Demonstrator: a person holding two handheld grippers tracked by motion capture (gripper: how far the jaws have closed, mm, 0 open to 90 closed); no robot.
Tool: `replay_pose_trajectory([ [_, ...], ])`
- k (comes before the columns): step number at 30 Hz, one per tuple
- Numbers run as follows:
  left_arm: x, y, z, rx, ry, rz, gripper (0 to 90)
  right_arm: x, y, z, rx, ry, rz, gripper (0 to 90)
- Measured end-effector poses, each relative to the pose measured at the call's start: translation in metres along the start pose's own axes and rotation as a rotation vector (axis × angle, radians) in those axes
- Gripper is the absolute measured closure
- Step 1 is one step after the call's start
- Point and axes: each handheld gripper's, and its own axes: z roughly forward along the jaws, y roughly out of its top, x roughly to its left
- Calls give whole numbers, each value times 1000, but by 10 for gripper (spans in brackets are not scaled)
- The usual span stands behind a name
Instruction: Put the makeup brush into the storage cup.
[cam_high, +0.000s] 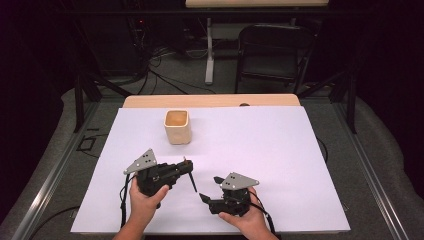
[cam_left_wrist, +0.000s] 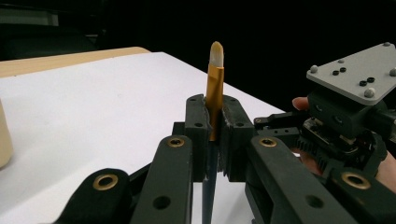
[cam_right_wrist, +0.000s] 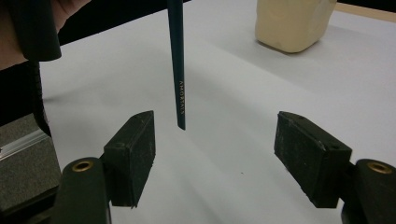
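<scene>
My left gripper is clamped on the brush at its gold ferrule, handle hanging down. My right gripper stands apart, empty. Risk: the thin handle pivots loose; the cup sits well apart.

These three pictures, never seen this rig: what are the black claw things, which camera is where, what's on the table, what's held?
No robot here: a person's two hands each hold a hand-held two-jaw gripper. The high view looks down on the white table. The other two cameras ride on the grippers and look along their jaws.

The left gripper is shut on a thin paintbrush: gold ferrule and pale tip above the jaws, dark handle hanging below.

The right gripper is open, holding nothing. In its own view the brush handle's end hangs ahead of the gap between its pads, untouched.

On the table stands a cream square cup.
</scene>
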Motion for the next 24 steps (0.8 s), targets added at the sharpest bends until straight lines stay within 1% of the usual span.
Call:
replay_pose_trajectory([
  [3,0,1,-1,1,-3,-1,832,0,0,-2,1,-2,0,290],
  [6,1,1,-2,-2,7,-2,833,0,0,-2,2,-3,-1,294],
  [11,0,4,-2,-1,11,6,832,0,2,-5,3,-7,-8,299],
  [18,0,12,-4,-5,42,23,833,-3,4,-12,3,-28,-11,298],
  [21,0,18,-5,-1,61,44,833,-5,3,-17,11,-36,-16,298],
  [23,0,21,-5,2,60,46,833,-8,2,-20,17,-42,-12,298],
  [24,0,23,-5,2,69,51,833,-9,1,-20,18,-44,-10,298],
])
